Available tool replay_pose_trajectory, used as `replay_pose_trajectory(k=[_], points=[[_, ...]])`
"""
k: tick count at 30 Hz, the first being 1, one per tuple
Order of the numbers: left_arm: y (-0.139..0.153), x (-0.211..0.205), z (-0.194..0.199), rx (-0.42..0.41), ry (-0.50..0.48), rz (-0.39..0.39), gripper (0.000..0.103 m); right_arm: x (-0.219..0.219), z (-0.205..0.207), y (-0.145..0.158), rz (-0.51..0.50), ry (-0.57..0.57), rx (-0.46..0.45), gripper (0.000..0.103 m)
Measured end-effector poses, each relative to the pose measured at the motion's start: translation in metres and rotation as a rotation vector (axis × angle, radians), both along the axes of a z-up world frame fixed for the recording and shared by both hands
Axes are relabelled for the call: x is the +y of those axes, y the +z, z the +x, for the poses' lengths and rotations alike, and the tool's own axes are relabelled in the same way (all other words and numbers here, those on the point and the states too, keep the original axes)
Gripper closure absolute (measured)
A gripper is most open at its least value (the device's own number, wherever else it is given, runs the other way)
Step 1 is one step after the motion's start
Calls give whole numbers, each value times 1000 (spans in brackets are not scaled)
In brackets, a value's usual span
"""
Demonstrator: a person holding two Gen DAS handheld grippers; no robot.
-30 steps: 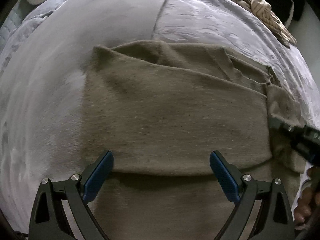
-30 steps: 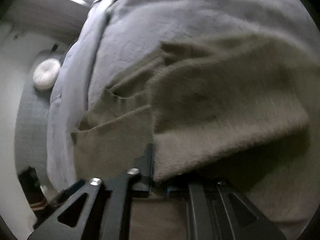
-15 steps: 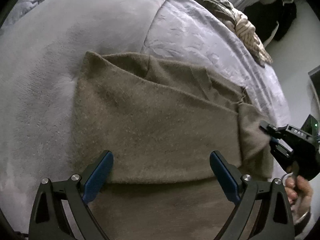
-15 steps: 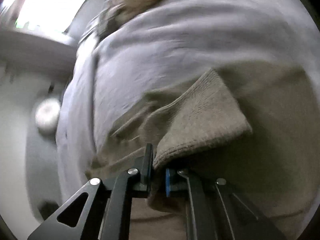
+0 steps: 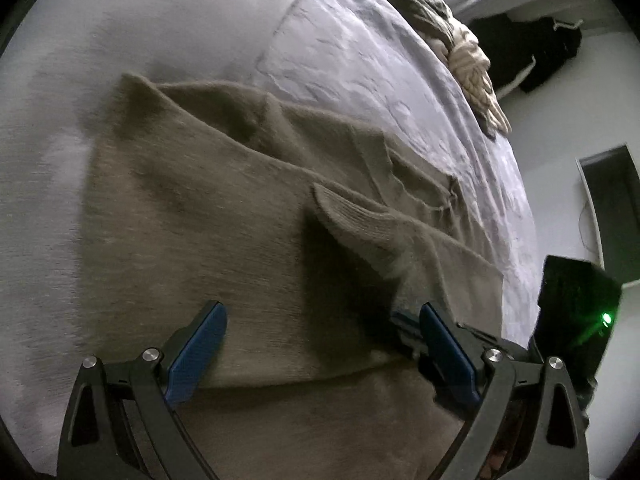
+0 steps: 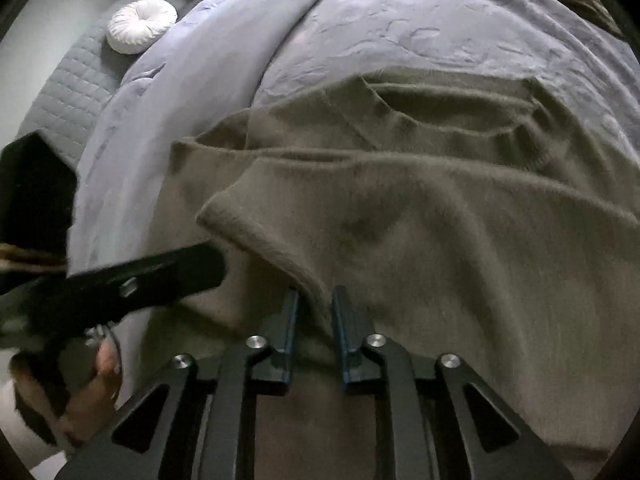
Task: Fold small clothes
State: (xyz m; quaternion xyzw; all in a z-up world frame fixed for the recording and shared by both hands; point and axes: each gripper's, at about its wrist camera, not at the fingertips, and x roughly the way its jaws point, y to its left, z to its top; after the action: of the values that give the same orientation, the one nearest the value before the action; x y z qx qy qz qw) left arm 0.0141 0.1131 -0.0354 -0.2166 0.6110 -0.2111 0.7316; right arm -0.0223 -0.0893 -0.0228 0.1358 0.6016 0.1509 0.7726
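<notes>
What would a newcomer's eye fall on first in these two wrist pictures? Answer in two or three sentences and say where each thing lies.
First comes the big olive-brown sweater, spread across the lilac bedspread and filling most of both views. Next is its raised sleeve, standing up between the opening jaws of the right gripper, low in the middle. Last, the round white cushion glows at the far upper left.

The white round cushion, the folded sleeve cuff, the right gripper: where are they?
white round cushion (image 6: pixel 141 25): right wrist view, its dimpled centre.
sleeve cuff (image 6: pixel 256 236): right wrist view, ribbed edge.
right gripper (image 6: pixel 314 304): right wrist view, between fingertips.
</notes>
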Motion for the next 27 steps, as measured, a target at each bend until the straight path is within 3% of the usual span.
replay_pose_trajectory(k=[3, 10, 12, 14, 15, 18, 21, 26, 27], points=[[-3, -10, 3, 9, -13, 5, 6, -31, -21, 5, 62, -87, 34, 61], [-4, -34, 10, 1, -43, 14, 7, -142, -98, -5, 249, -506, 142, 54], [-2, -39, 13, -6, -56, 6, 30, -174, -120, -9, 307, -645, 135, 54], [-3, -46, 17, 13, -76, -17, 82, -199, -135, -12, 360, -757, 120, 54], [-3, -47, 19, 20, -79, -29, 92, -208, -140, -14, 389, -804, 108, 53], [10, -41, 20, -22, -58, -37, 95, -225, -144, -13, 421, -870, 82, 53], [23, -31, 11, -60, -58, -55, 95, -231, -140, -9, 387, -852, 60, 53], [7, -25, -8, -30, -85, 20, 95, -238, -138, -9, 351, -824, 80, 54], [3, -24, -10, -24, -85, 27, 95, -235, -133, -6, 318, -796, 76, 66]])
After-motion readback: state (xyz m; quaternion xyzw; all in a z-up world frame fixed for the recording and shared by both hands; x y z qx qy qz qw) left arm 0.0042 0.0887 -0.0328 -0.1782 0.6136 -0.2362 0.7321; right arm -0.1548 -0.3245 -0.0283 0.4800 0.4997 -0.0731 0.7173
